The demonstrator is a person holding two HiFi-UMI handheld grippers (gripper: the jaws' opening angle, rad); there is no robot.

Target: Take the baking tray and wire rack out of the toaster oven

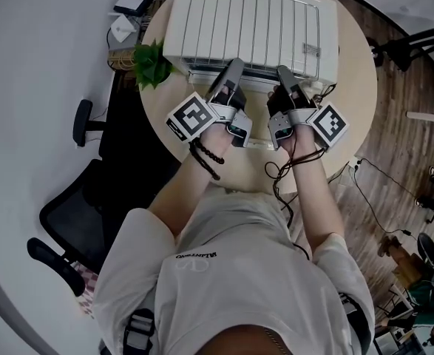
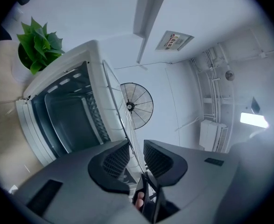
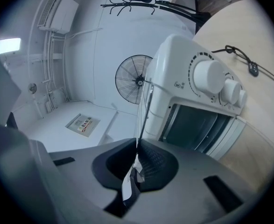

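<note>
1. Your left gripper (image 2: 136, 148) is released: its two pads stand apart, with the edge of the one wire rack (image 2: 122, 115) running between them, untouched.
2. Your right gripper (image 3: 137, 153) is clenched on the same rack's edge wire.
3. Both of your grippers point level at the rack's near edge, side by side.
4. The rack lies out of the cavity, along the top of the one white toaster oven (image 3: 174, 64); I cannot tell whether it rests there fully.
5. The oven's front shows dark; you cannot make out the baking tray for certain.
6. The oven stands on one round table (image 1: 350, 102), with one potted plant (image 1: 151, 63) beside it.
7. One standing fan (image 2: 136, 105) is behind the oven, and one office chair (image 1: 76, 213) is at your left.
</note>
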